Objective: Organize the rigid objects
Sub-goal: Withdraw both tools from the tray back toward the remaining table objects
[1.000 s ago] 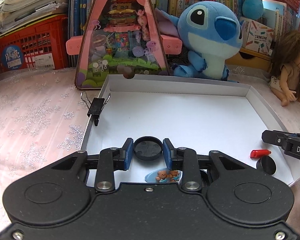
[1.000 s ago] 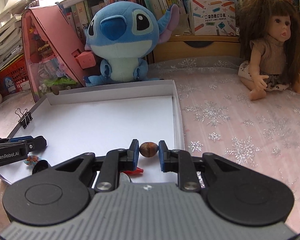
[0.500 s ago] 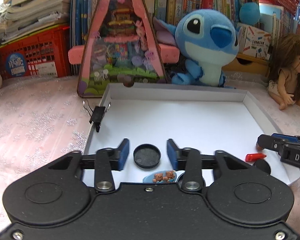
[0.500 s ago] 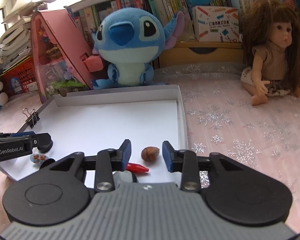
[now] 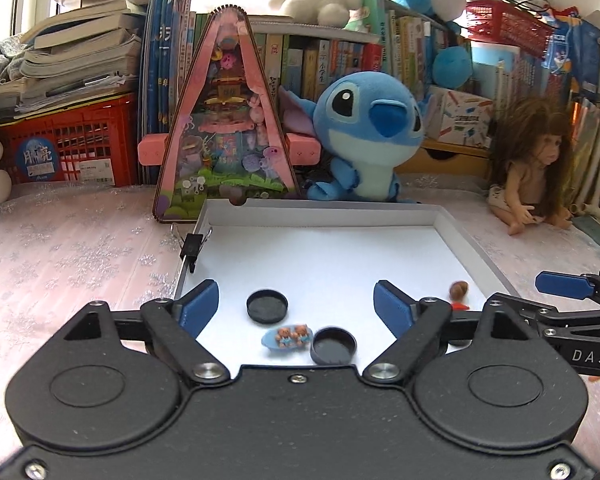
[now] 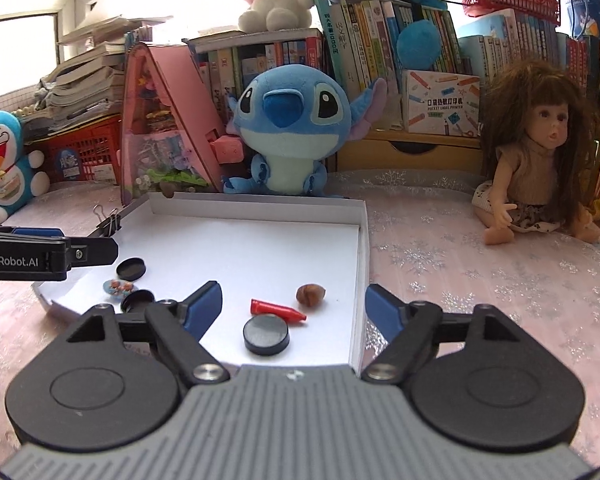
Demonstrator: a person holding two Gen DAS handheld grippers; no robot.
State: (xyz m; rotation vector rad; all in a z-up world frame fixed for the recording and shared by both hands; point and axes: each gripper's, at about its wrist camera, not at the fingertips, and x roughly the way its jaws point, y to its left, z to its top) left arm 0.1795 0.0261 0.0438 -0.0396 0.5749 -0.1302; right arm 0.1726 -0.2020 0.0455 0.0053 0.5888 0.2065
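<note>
Tray [image 5: 472, 240] holding nut [image 6: 310, 294], caps | left gripper [image 5: 296, 308], right gripper [image 6: 294, 304] both hovering spread wide, empty | step: between picks | next: seeking another loose item

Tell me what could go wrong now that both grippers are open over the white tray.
1. The nut is rounded and lies loose near the right wall of the white tray; a nudge might roll it.
2. The red crayon tip touches or nearly touches the black disc, so grabbing one may shift the other.
3. The left hand-held gripper hangs above two black caps and could bump them when it descends.
</note>
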